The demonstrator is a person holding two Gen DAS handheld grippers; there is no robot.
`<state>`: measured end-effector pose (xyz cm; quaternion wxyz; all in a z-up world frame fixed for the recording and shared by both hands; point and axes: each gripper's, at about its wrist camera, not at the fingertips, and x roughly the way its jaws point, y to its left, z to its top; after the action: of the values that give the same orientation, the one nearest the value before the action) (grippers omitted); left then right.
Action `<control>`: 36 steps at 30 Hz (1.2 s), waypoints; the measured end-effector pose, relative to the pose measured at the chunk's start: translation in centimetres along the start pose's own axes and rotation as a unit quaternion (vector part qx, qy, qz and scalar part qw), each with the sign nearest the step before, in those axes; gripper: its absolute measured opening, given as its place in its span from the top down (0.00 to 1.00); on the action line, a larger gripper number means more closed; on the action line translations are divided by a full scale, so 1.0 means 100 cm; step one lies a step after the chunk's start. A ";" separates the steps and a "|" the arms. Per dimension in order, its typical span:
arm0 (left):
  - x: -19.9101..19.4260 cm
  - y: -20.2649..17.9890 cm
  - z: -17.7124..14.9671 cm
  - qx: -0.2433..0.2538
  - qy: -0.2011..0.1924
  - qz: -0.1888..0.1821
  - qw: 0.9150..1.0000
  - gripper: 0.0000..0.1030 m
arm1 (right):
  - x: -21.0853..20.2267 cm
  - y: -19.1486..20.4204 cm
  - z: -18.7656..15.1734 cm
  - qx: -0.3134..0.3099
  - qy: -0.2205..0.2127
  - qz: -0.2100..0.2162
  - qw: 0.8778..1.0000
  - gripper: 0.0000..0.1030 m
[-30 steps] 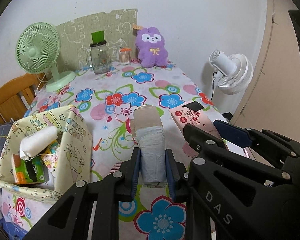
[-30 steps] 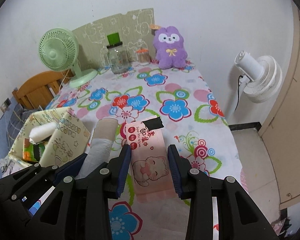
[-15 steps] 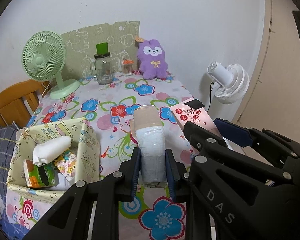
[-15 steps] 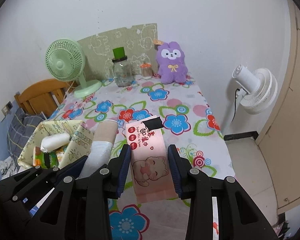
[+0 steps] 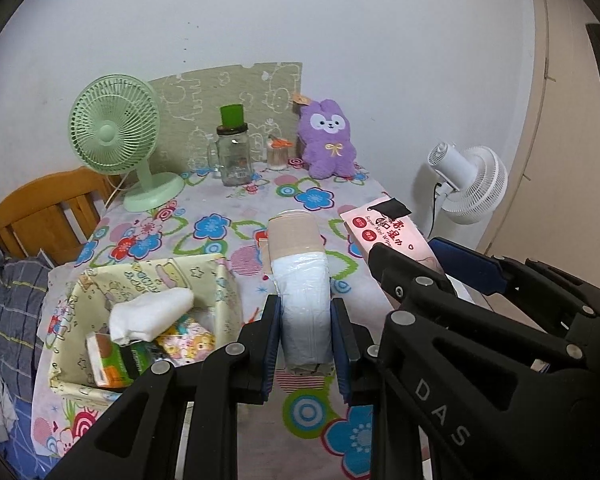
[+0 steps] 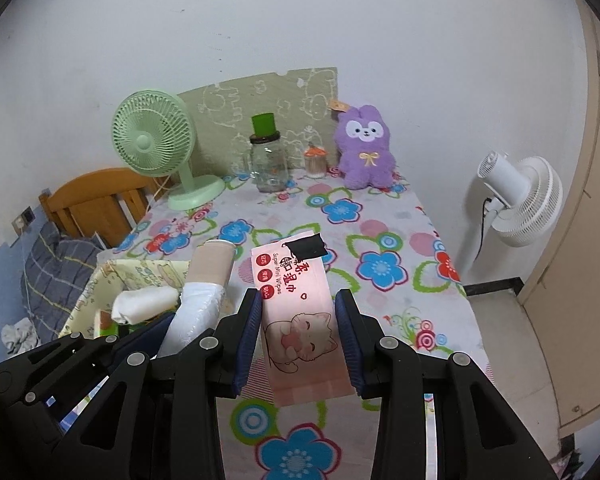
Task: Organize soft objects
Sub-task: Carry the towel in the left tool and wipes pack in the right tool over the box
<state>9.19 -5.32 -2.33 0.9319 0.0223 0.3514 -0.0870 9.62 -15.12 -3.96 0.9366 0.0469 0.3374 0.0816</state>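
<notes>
My left gripper [image 5: 305, 322] is shut on a white plastic-wrapped roll with a beige end [image 5: 302, 280], held above the flowered tablecloth [image 5: 220, 232]. My right gripper [image 6: 298, 320] is shut on a pink wet-wipes pack with a cat drawing [image 6: 300, 312]. The two grippers hang side by side; the wipes pack [image 5: 388, 232] shows at the right in the left wrist view, and the roll [image 6: 204, 284] at the left in the right wrist view. A yellow patterned box [image 5: 100, 292] at the left holds a white rolled cloth [image 5: 152, 314] and small packets.
At the table's far end stand a green fan [image 5: 116, 136], a glass jar with a green lid [image 5: 234, 152], a small container [image 5: 278, 154] and a purple plush rabbit [image 5: 328, 144]. A white fan [image 6: 520, 200] stands on the floor at right, a wooden chair [image 6: 96, 200] at left.
Both grippers rose and drew back with the roll and the wipes pack still held. The table looks farther below, and more of the yellow box shows.
</notes>
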 end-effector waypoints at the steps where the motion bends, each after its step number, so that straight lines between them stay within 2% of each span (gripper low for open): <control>1: -0.001 0.003 0.000 -0.001 -0.001 0.000 1.000 0.77 | 0.000 0.004 0.001 -0.002 0.000 0.001 1.000 0.60; 22: -0.004 0.066 -0.010 -0.020 0.001 0.022 1.000 0.77 | 0.023 0.068 0.003 -0.026 0.010 0.028 0.999 0.60; 36: 0.015 0.104 -0.028 -0.044 0.036 0.035 0.998 0.77 | 0.053 0.101 -0.008 -0.044 0.042 0.040 0.997 0.60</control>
<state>10.31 4.96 -5.62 0.9211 -0.0038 0.3875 -0.0381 11.90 -4.18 -6.46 0.9186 0.0155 0.3707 0.1356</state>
